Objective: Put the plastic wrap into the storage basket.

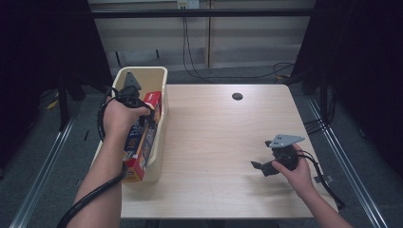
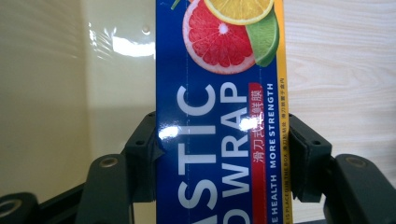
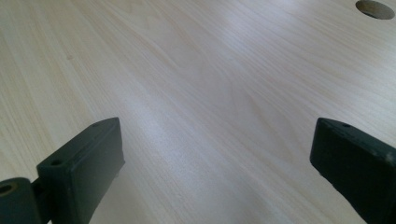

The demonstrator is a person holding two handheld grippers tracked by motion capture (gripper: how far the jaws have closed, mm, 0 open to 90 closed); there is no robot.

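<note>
Jaws of the left gripper point(image 2: 219, 154) clamp both sides of the wrap box point(image 2: 219, 116), which stands in the cream bin point(image 1: 159, 76) at centre left of the high view; the right gripper point(image 1: 262, 167), lower right, hangs over the table point(image 1: 214, 137). Its jaws gape, nothing between them.

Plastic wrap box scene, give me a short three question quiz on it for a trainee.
1. True or false: the left gripper is shut on the wrap box.
2. The bin stands at which edge of the table? A left, B right, C far.
3. What lies between the right gripper's jaws?

Key: 1 true. 2 A. 3 Nothing; they stand open over bare table.
</note>
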